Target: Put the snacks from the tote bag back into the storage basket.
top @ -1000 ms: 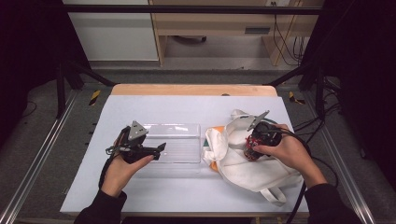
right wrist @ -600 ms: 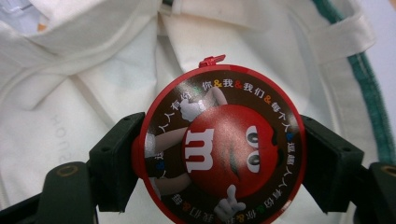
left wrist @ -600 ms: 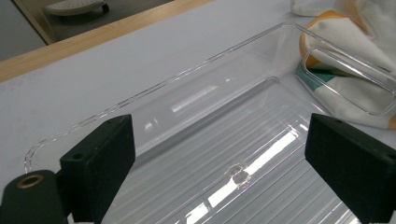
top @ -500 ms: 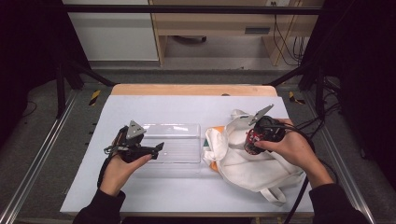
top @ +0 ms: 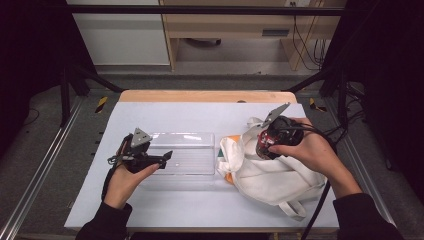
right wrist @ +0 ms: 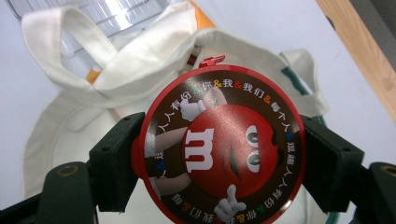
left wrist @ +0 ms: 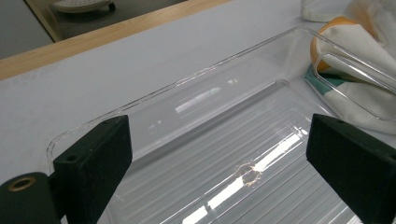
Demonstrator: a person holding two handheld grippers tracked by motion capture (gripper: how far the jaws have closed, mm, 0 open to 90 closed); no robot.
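A person sits at a white bench with a gripper in each hand. The right gripper has its two black fingers clamped on the edges of a round red M&M's candy tin, whose lid shows a red cartoon candy character ringed with Chinese lettering. In the high view the tin is held above a crumpled white canvas tote bag lying on the right half of the bench, with something orange showing at the bag's near-left edge. The left gripper hovers over a clear ribbed plastic tray at the middle of the bench, just left of the bag; its fingers stand wide apart with nothing between them.
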